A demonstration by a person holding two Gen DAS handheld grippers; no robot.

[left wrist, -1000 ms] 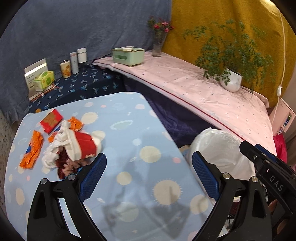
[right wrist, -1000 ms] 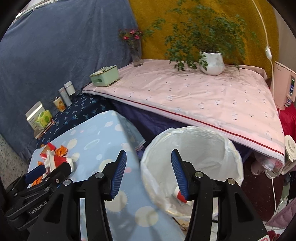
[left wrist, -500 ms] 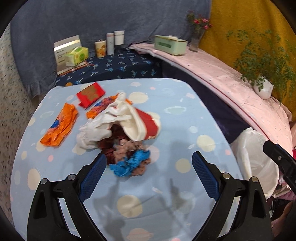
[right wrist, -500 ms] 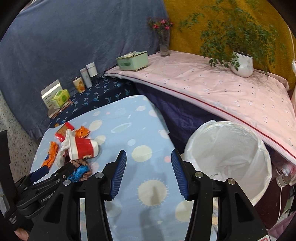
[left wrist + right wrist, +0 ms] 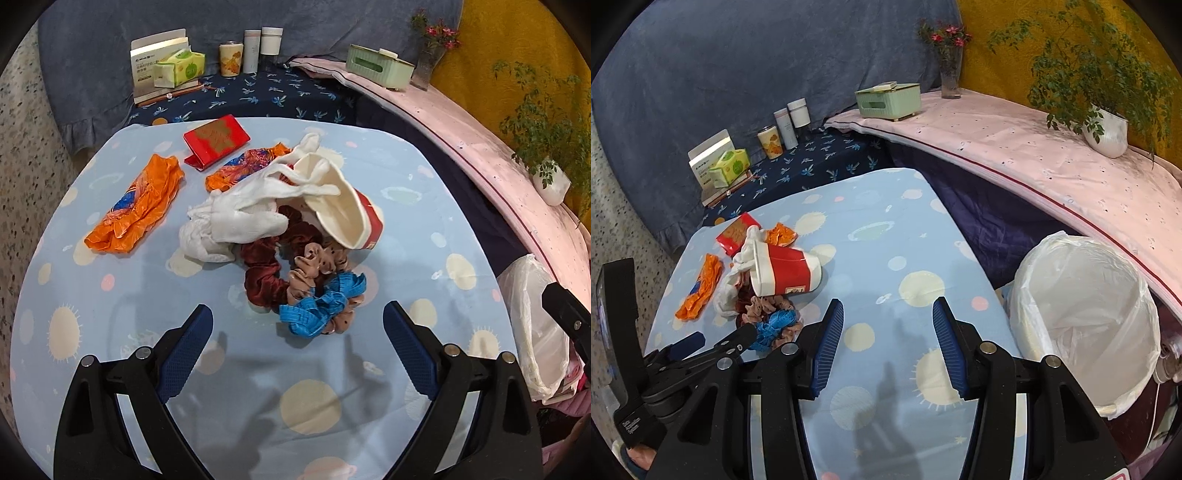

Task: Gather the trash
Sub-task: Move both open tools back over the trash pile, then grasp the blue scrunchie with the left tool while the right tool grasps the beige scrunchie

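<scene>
Litter lies heaped toward the bench's (image 5: 424,229) far left corner: a tipped red paper cup (image 5: 343,214), white tissue (image 5: 236,221), orange wrappers (image 5: 136,206) and scrunchies (image 5: 314,295). Left gripper (image 5: 297,347) hovers released just before the heap; right gripper (image 5: 888,347) is released too, near the lined bin (image 5: 1086,317) off the bench's right edge.

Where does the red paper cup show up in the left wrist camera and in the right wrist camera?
Left wrist: red paper cup lies on its side just right of centre, mouth toward the camera.
Right wrist: red paper cup sits left of centre.
Shared landmark: the blue scrunchie in front of it.
</scene>
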